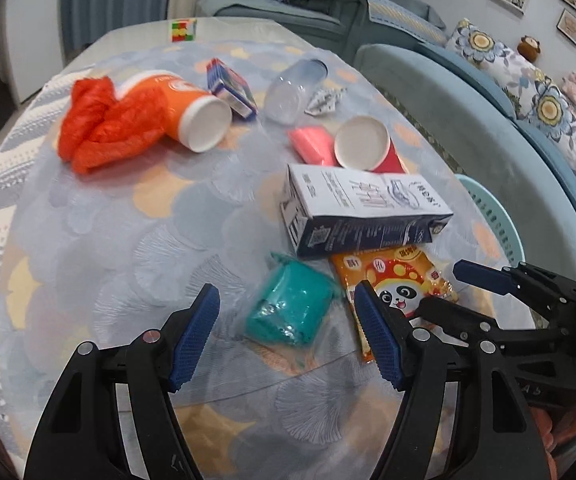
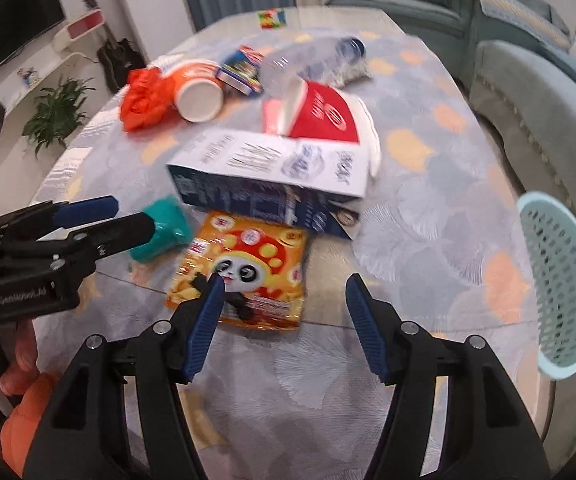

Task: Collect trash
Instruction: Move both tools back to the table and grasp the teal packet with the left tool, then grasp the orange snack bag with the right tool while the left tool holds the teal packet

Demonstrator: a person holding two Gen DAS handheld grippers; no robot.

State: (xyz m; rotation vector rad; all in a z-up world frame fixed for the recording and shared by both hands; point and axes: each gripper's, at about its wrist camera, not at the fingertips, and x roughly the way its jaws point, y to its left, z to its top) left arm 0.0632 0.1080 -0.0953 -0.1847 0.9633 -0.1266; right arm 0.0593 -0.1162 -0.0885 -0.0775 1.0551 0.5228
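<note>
Both claws are spread with nothing pinched: the left gripper (image 1: 288, 334) is poised over the teal packet (image 1: 290, 308), the right gripper (image 2: 285, 322) beside the panda snack bag (image 2: 243, 272), which lies partly tucked under the milk carton (image 2: 271, 174). If the bag is dragged out, the carton could be shifted, and its slick foil may be lost before the perforated basket (image 2: 564, 284) at the table's edge is reached.
</note>
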